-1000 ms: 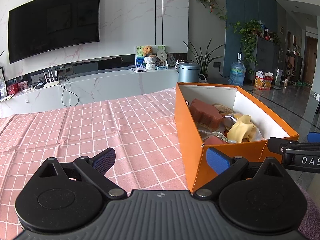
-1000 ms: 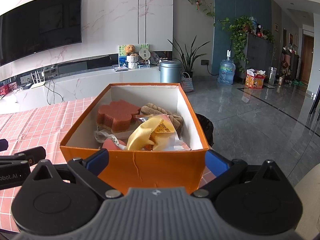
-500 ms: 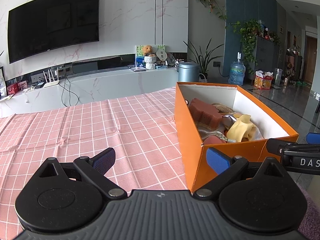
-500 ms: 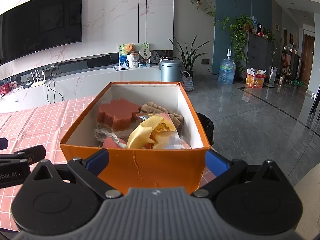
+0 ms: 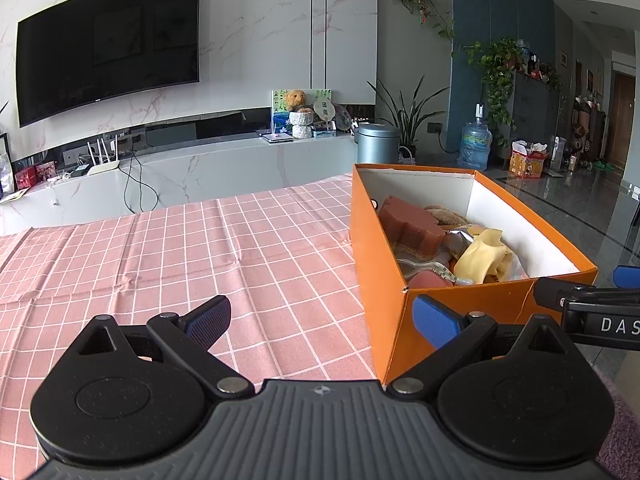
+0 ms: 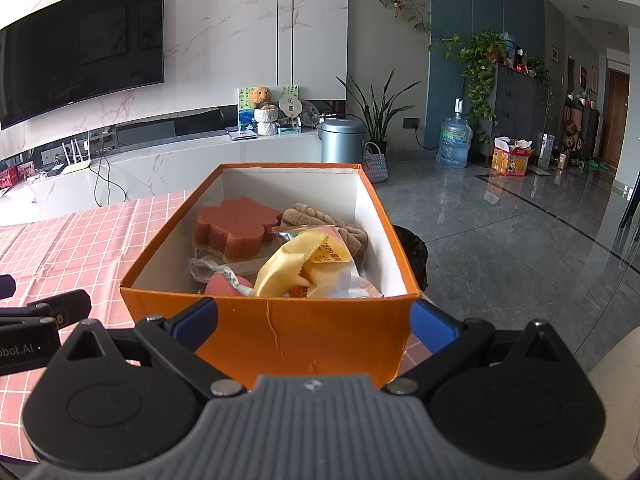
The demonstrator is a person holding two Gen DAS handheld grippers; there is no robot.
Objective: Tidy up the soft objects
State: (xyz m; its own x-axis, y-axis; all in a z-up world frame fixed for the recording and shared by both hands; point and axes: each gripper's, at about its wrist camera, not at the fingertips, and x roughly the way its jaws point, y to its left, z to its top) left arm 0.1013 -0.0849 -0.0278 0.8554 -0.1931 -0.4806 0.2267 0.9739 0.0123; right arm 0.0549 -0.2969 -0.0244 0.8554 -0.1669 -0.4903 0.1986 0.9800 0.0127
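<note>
An orange box (image 6: 272, 324) stands at the right edge of the pink checked tablecloth (image 5: 200, 256). It holds a red-brown sponge (image 6: 232, 228), a brown knitted piece (image 6: 340, 228), a yellow cloth (image 6: 296, 264) and wrapped packets. The box (image 5: 380, 276) and sponge (image 5: 408, 220) also show in the left wrist view. My right gripper (image 6: 314, 320) is open and empty, its fingers on either side of the box's near end. My left gripper (image 5: 320, 320) is open and empty over the cloth by the box's near left corner.
A white TV console (image 5: 200, 168) with a router and a teddy bear runs behind the table. A grey bin (image 6: 342, 140), plants and a water bottle (image 6: 454, 142) stand on the floor beyond. A black bin bag (image 6: 412, 248) sits right of the box.
Almost nothing has moved. The right gripper view has shifted very slightly against the box; both grippers stay open.
</note>
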